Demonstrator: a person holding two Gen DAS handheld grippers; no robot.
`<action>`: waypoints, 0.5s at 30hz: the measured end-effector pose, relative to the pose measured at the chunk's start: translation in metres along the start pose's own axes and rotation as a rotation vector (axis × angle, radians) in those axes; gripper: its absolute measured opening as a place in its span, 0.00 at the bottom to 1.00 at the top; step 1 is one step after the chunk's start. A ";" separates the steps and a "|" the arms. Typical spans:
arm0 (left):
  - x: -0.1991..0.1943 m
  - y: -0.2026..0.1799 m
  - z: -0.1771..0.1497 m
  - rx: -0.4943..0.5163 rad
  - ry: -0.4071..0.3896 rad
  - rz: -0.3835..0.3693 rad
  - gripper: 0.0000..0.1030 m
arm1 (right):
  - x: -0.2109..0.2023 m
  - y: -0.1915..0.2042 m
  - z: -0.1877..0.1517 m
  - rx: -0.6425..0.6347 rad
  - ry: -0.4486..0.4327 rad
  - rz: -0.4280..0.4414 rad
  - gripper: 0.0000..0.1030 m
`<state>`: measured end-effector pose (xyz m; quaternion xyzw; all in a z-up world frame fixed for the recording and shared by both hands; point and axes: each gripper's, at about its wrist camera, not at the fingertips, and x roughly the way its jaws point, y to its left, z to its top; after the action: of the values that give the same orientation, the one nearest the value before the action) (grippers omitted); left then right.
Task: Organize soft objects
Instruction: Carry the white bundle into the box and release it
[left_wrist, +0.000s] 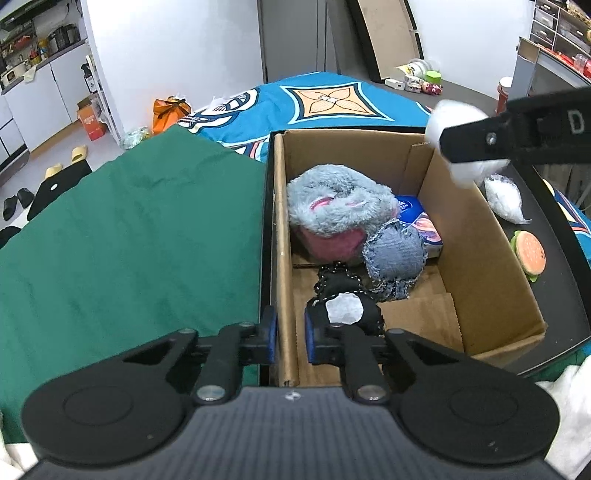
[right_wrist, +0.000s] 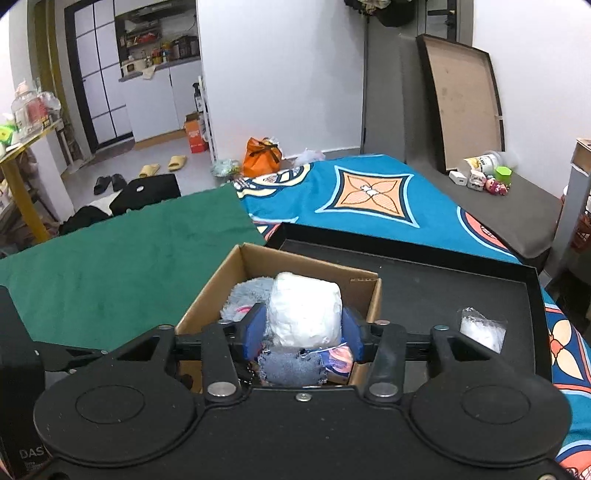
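A cardboard box (left_wrist: 476, 236) stands in a black tray (left_wrist: 554, 266). It holds a grey-pink plush (left_wrist: 336, 206), a denim pouch (left_wrist: 393, 254), a blue packet (left_wrist: 421, 218) and a black item with a white patch (left_wrist: 343, 306). My left gripper (left_wrist: 290, 334) is shut on the box's left wall. My right gripper (right_wrist: 303, 334) is shut on a white soft bundle (right_wrist: 304, 314) and holds it above the box (right_wrist: 207, 291). In the left wrist view the bundle (left_wrist: 448, 114) hangs over the box's far right corner.
On the tray right of the box lie a clear bag of white filling (left_wrist: 504, 199) (right_wrist: 482, 328) and a burger-shaped toy (left_wrist: 530, 254). A green cloth (left_wrist: 129, 236) lies left of the box, a blue patterned blanket (left_wrist: 332, 99) beyond it.
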<state>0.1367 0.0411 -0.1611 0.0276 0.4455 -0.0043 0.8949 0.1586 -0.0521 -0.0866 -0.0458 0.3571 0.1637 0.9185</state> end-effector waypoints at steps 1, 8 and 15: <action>0.000 0.001 0.000 -0.004 0.001 -0.001 0.10 | -0.001 0.000 0.000 0.003 -0.003 -0.013 0.61; -0.002 0.002 0.001 -0.005 -0.003 0.001 0.10 | -0.006 -0.021 -0.012 0.059 0.020 -0.062 0.69; -0.002 0.000 0.003 -0.005 0.003 0.011 0.11 | -0.008 -0.038 -0.023 0.093 0.041 -0.086 0.69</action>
<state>0.1374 0.0411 -0.1574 0.0277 0.4466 0.0018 0.8943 0.1513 -0.0950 -0.0992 -0.0218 0.3807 0.1061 0.9183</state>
